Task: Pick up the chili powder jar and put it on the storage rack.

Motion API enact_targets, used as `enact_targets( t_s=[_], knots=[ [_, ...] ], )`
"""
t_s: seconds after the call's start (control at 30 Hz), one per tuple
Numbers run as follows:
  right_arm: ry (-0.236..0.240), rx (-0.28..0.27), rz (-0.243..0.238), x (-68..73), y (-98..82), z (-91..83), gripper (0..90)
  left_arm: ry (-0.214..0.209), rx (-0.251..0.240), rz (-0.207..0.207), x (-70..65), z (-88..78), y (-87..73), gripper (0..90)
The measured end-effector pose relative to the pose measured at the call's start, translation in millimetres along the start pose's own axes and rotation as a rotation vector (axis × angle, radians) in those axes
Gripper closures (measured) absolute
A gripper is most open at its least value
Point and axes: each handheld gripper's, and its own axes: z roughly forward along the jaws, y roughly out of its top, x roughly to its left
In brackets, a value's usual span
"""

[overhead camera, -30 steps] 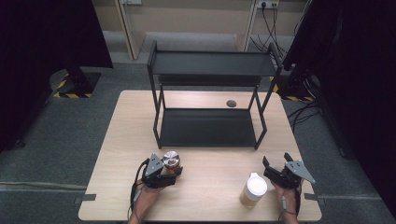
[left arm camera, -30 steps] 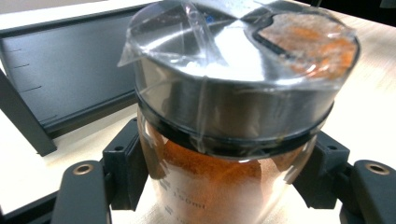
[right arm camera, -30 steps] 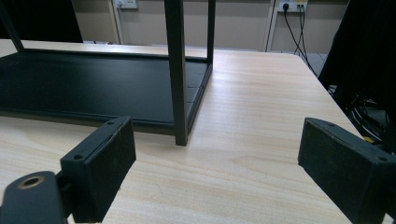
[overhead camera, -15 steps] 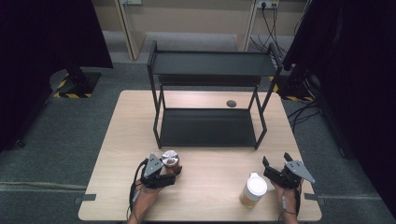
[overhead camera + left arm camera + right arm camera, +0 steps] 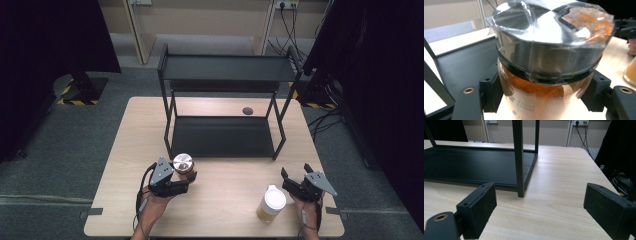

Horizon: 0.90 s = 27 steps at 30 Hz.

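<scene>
A glass jar [image 5: 184, 166] of orange-brown powder with a silver metal lid sits between the jaws of my left gripper [image 5: 186, 179], which is shut on it near the table's front left. In the left gripper view the jar [image 5: 546, 75] looms close, its lid wrapped in clear film, and both black pads [image 5: 490, 91] press its glass sides. My right gripper [image 5: 292, 182] rests at the front right, open, with nothing between its pads [image 5: 477, 208]. Just left of it stands a yellowish cup with a white lid [image 5: 271, 203].
A black two-tier metal rack [image 5: 225, 75] stands on the far half of the wooden table [image 5: 225, 210], its lower shelf [image 5: 469, 167] low over the tabletop. One rack leg [image 5: 519, 157] is straight ahead of the right gripper. A small dark disc [image 5: 247, 111] lies behind the rack.
My left gripper has lifted the jar a little off the table and slightly toward the rack. The right gripper and the lidded cup have stayed put.
</scene>
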Motion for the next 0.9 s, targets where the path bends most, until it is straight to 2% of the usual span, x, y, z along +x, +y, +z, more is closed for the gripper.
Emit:
enact_targets(
  t_s=[0.17, 0.37, 0.53, 0.9],
  knots=[
    [-0.001, 0.003, 0.000, 0.0, 0.6, 0.3, 11.3, -0.017, -0.013, 0.001, 4.2, -5.1, 21.5, 30.2],
    [0.000, 0.006, 0.000, -0.1, 1.1, 0.6, 11.4, -0.030, -0.025, 0.025, 4.5, -7.6, 47.1, 30.2],
    [0.003, 0.008, 0.002, -0.8, 1.5, 0.8, 11.4, -0.042, -0.039, 0.029, 7.1, -7.3, 65.3, 30.2],
    [0.019, 0.017, 0.016, -4.5, 3.0, 1.5, 11.6, -0.037, -0.057, 0.045, 12.8, -5.9, 108.5, 30.2]
  ],
)
